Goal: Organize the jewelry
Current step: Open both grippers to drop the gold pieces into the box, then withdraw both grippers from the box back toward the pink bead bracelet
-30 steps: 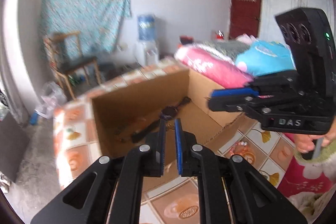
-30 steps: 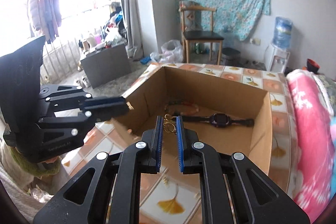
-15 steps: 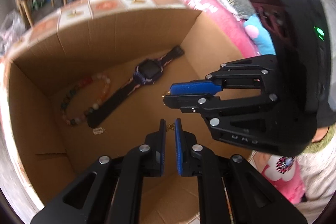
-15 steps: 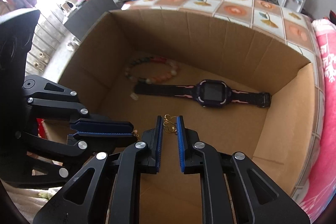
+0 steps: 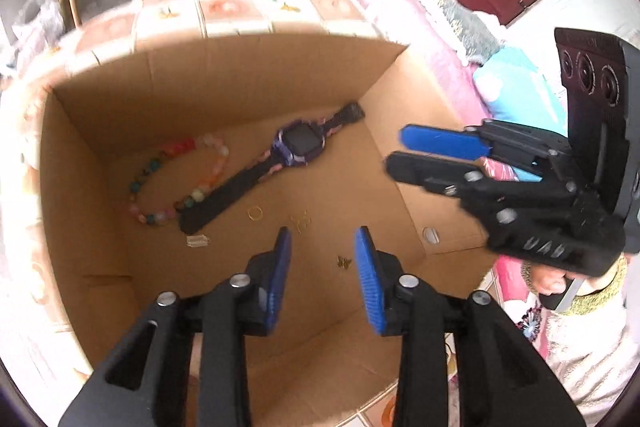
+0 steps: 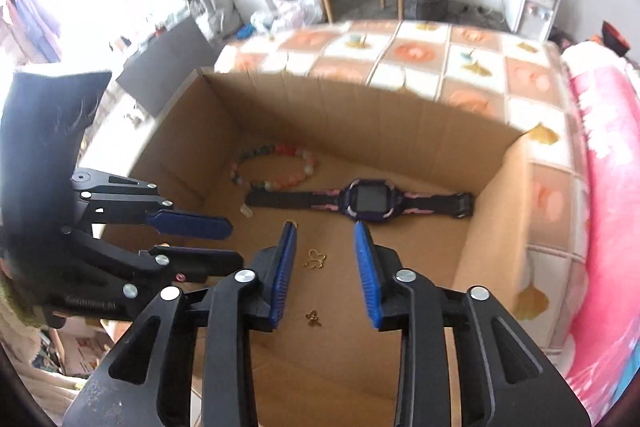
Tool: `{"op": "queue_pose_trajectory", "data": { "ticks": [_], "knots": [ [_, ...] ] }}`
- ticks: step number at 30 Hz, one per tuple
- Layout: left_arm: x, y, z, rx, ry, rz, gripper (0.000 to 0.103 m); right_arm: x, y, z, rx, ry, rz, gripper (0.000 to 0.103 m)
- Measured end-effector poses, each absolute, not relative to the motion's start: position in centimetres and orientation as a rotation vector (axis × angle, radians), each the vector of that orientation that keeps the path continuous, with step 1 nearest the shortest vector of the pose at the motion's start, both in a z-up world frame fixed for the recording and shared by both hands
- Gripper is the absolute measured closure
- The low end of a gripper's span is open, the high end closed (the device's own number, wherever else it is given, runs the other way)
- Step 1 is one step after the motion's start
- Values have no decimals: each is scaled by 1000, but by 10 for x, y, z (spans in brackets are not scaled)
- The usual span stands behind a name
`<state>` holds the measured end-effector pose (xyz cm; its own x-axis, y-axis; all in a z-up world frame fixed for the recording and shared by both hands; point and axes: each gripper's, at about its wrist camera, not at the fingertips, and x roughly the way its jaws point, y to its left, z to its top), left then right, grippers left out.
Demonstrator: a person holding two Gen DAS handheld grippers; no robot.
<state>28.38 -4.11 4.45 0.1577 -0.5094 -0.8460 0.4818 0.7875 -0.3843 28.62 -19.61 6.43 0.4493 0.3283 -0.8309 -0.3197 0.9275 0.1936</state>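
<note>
Both wrist cameras look steeply down, close over the cardboard box (image 5: 224, 75); both views share its floor and the smartwatch (image 6: 366, 201).

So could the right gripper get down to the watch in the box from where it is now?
Probably yes. The right gripper is open over the cardboard box, whose top is open, and the watch lies flat on the floor ahead of it. Only small gold earrings lie between; the left gripper sits off to the side.
</note>
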Motion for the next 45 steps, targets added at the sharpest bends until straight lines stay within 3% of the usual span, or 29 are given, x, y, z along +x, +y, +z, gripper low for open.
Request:
{"op": "queue_pose_trajectory", "data": {
  "ticks": [8, 12, 17, 24, 28, 45],
  "knots": [
    [207, 4, 121, 29, 893, -731, 38, 197, -231, 137, 134, 739, 460, 39],
    [148, 37, 133, 45, 744, -756, 21, 141, -242, 138, 182, 653, 494, 37],
    [105, 52, 101, -38, 780, -803, 10, 108, -241, 94, 255, 712, 464, 37],
    [96, 30, 9, -26, 951, -643, 9, 98, -216, 11, 286, 908, 423, 37],
    [99, 11, -28, 85, 987, -548, 9, 99, -200, -18, 216, 986, 355, 47],
    [106, -10, -55, 234, 970, -411, 5, 91, -219, -43, 181, 1040, 244, 60]
  ]
}}
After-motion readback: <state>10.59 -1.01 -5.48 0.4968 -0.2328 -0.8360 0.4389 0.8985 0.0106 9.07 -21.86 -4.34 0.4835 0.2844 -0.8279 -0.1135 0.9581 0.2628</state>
